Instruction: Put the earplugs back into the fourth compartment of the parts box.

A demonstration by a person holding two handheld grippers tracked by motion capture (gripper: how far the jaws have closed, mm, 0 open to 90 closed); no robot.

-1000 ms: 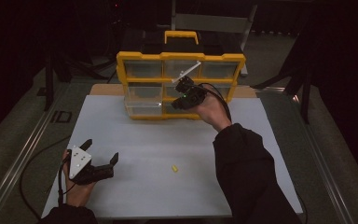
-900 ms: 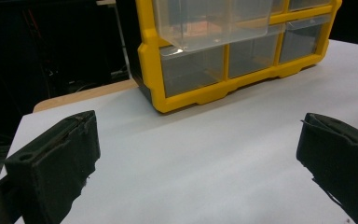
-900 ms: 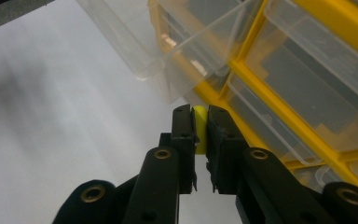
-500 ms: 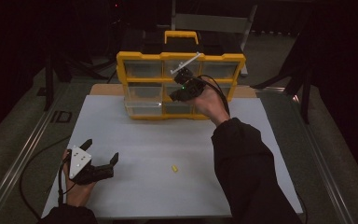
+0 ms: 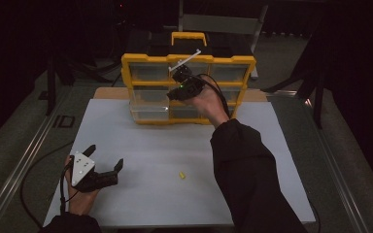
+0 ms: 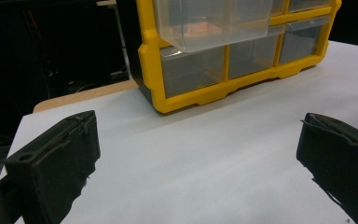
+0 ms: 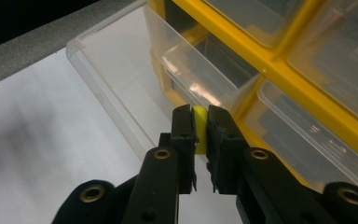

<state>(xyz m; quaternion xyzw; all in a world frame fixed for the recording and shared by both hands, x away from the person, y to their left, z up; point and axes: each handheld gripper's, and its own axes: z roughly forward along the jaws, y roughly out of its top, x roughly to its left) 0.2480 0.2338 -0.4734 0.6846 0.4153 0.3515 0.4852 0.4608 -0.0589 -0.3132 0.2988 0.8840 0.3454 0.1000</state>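
While the right tongs (image 7: 200,122) clamp one yellow piece (image 7: 199,133), standing upright above the pulled-out drawer (image 7: 121,70), the left tongs (image 5: 103,162) rest apart; a second piece (image 5: 181,175) lies on the table (image 5: 175,145).

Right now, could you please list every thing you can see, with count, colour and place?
Drawer cabinet: one, yellow frame with clear drawers and a black top, at the far edge of the white board.
Open drawer: one, clear, pulled out of the cabinet's left column.
Small piece: one, yellow, clamped between the right gripper's jaws, beside the open drawer.
Small piece on the board: one, yellow, near the front middle.
White board: one, covers the table.
Chair: one, grey, behind the cabinet.
Left gripper: one, black, jaws wide apart, front left of the board.
Right gripper: one, black, at the cabinet's front.
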